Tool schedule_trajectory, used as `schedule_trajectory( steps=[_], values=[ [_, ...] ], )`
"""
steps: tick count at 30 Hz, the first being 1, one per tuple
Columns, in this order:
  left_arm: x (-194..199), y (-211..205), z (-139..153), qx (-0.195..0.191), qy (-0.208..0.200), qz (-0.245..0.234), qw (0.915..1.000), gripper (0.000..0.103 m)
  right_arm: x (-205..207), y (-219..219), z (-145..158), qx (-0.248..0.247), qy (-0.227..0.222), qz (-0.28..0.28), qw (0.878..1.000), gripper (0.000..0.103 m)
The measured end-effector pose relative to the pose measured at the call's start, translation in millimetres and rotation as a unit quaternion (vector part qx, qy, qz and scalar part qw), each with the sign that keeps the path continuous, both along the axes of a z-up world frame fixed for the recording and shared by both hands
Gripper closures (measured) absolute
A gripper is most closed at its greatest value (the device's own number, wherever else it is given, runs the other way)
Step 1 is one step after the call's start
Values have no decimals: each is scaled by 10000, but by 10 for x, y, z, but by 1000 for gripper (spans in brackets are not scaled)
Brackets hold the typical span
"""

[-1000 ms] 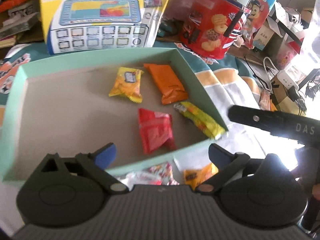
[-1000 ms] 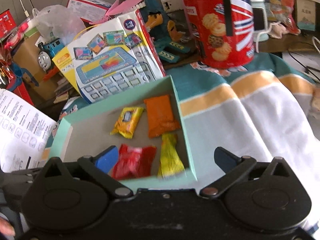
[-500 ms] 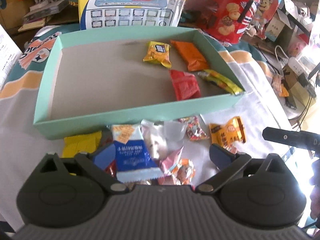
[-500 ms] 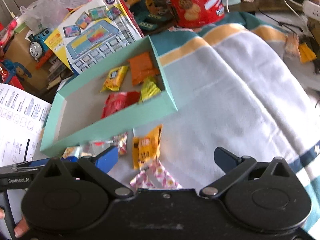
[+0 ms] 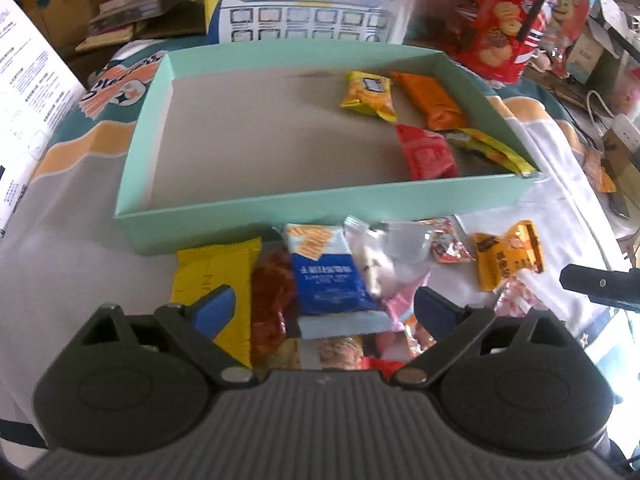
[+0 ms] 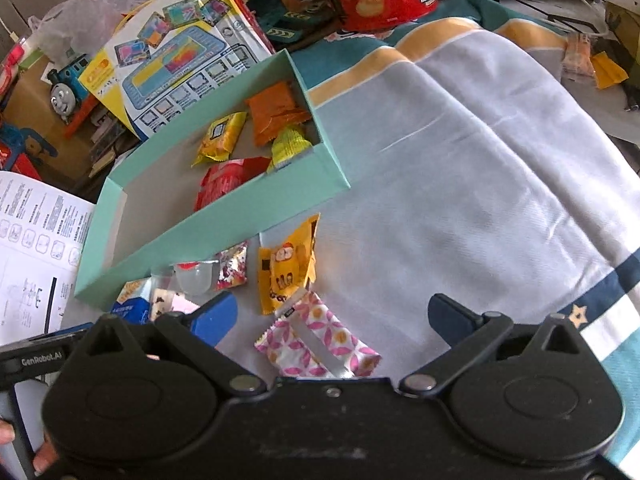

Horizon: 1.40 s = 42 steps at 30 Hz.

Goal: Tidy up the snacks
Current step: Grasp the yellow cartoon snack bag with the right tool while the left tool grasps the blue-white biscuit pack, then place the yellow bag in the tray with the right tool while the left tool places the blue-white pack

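Snacks lay in two groups on a cloth-covered surface [image 6: 480, 152]: four inside the mint-green box [image 5: 240, 216] and a loose heap just in front of its near wall. At the far left of the heap sat a yellow packet [image 5: 216, 268], then a dark red one [image 5: 272, 292], then a blue-and-white cracker packet [image 5: 328, 280] lying between the fingers of the left gripper [image 5: 322, 312], whose jaws were closing but not touching it. Further right came a clear wrapper [image 5: 400, 240], a small red printed sachet [image 5: 446, 242] and an orange-yellow packet [image 5: 508, 252]. Inside the box, crowded toward its right end, were a yellow packet [image 5: 366, 94], an orange one [image 5: 434, 100], a red one [image 5: 426, 152] and a yellow-green one [image 5: 494, 150] along the right wall. The right gripper [image 6: 332, 320] stood wide and held nothing, a pink-flowered packet [image 6: 316, 344] lying between its fingers.
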<state>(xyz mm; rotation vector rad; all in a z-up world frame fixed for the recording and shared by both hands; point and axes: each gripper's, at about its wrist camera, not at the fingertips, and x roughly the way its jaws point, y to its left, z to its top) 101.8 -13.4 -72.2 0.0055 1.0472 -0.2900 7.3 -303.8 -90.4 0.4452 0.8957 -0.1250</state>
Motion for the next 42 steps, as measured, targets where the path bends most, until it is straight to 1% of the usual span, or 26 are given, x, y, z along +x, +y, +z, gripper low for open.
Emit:
schedule_trajectory(
  steps=[1, 2, 3, 4, 6, 7, 8, 10, 11, 12, 16, 19, 20, 21, 23, 25, 27, 31, 42],
  values=[
    [26, -13, -12, 35, 14, -3, 10000, 9, 29, 14, -15, -7, 12, 3, 10000, 0],
    [53, -37, -29, 110, 30, 1, 9999, 11, 45, 24, -25, -25, 13, 5, 10000, 4],
    [76, -64, -47, 189, 54, 1, 9998, 17, 72, 34, -36, -52, 19, 11, 10000, 7],
    [114, -96, -72, 253, 97, -10, 9996, 20, 106, 42, -48, -84, 32, 12, 10000, 8],
    [166, -156, -111, 296, 143, -72, 9994, 30, 158, 46, -67, -142, 40, 8, 9999, 15],
    [186, -181, -133, 330, 169, -113, 9992, 34, 179, 45, -74, -168, 46, -1, 9998, 16],
    [202, -214, -162, 396, 203, -156, 9989, 45, 211, 43, -81, -192, 54, -9, 9998, 17],
    [195, -232, -182, 446, 124, -202, 9987, 50, 264, 51, -99, -211, 68, -8, 9998, 20],
    [182, -235, -175, 447, 83, -230, 9987, 54, 294, 62, -112, -217, 75, 22, 9997, 24],
    [176, -222, -165, 438, 61, -255, 9987, 57, 325, 75, -125, -214, 91, 54, 9997, 25],
    [181, -84, -177, 227, 220, -188, 9993, 57, 449, 155, -198, -179, 141, 168, 9996, 25],
    [200, -38, -203, 215, 289, -159, 9992, 52, 508, 270, -216, -365, 56, 316, 9988, 27],
    [210, -36, -216, 229, 317, -144, 9991, 50, 524, 297, -221, -443, 33, 371, 9983, 43],
    [215, -43, -233, 249, 344, -136, 9990, 50, 531, 329, -222, -528, 22, 438, 9976, 74],
    [214, -71, -257, 293, 313, -143, 9990, 50, 529, 360, -226, -595, 34, 512, 9969, 74],
    [198, -87, -255, 326, 246, -169, 9990, 53, 496, 348, -221, -563, 34, 501, 9971, 74],
    [178, -73, -243, 285, 197, -150, 9993, 55, 444, 301, -221, -489, 40, 410, 9980, 74],
    [119, -5, -188, 148, 134, -103, 9997, 56, 354, 222, -187, -367, 8, 335, 9988, 74],
    [-133, 164, 148, -191, -219, -84, 9995, 56, 124, 186, 67, -265, -310, 377, 9985, 74]
  ],
)
